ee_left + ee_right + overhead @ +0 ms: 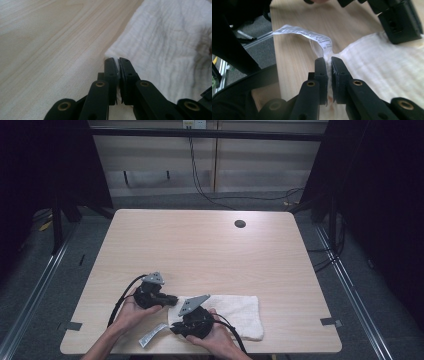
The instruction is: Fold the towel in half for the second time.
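A white crinkled towel (237, 312) lies flat near the table's front edge. My left gripper (173, 298) is shut on the towel's far left corner; in the left gripper view its jaws (117, 61) pinch a thin fold of the towel (170, 42). My right gripper (174, 324) is shut on the near left corner, where a printed label (152, 334) sticks out. The right gripper view has the jaws (329, 60) closed on the towel (387, 72) at the base of the label (304, 33), with the left gripper (397, 22) just beyond.
The pale wooden table (200, 245) has a round cable hole (240, 223) at the back right. Black cables (200, 180) run across the floor behind it. Dark curtains stand on both sides. The front edge lies close under my hands.
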Available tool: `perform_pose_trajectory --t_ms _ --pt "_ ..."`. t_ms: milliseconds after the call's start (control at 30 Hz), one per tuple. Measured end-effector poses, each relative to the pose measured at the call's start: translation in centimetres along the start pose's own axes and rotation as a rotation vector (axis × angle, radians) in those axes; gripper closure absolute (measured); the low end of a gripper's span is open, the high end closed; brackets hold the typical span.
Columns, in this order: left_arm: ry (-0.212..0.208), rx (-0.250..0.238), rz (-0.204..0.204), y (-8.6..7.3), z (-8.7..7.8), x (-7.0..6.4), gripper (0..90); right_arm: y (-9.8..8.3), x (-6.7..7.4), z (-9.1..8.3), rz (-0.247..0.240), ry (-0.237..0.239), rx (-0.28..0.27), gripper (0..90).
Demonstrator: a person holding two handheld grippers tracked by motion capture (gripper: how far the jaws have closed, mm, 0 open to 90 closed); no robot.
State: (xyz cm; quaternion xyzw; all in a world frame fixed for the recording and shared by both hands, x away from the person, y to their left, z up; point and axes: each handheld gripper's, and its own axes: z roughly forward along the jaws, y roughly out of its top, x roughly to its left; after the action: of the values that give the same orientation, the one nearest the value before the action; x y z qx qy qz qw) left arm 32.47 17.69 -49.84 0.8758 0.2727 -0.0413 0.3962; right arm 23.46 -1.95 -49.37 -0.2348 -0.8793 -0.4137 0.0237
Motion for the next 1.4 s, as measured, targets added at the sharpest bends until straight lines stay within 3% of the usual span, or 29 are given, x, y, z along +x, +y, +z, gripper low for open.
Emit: perform_pose_trajectory --t_ms 233,367,533,867,1400 --pt "-0.038 -0.059 -0.041 0.5 -0.8 0.2 85.4 0.6 0.2 -1.0 0.011 0.024 -0.034 84.6" --pt "-0.045 -0.081 -0.025 1.2 -1.1 -0.1 85.4 0.6 0.5 -1.0 0.012 0.041 -0.040 84.6" --pt "-0.050 -0.103 -0.038 1.3 -1.5 0.1 85.4 0.9 0.5 -1.1 0.020 0.042 -0.048 84.7" --pt "-0.028 -0.164 -0.080 1.1 -3.9 1.2 85.4 2.9 0.7 -1.7 0.018 0.041 -0.106 84.7" --pt "0.023 -0.213 -0.105 0.4 -7.8 2.0 85.3 6.1 1.5 -0.3 -0.020 0.074 -0.133 84.9"
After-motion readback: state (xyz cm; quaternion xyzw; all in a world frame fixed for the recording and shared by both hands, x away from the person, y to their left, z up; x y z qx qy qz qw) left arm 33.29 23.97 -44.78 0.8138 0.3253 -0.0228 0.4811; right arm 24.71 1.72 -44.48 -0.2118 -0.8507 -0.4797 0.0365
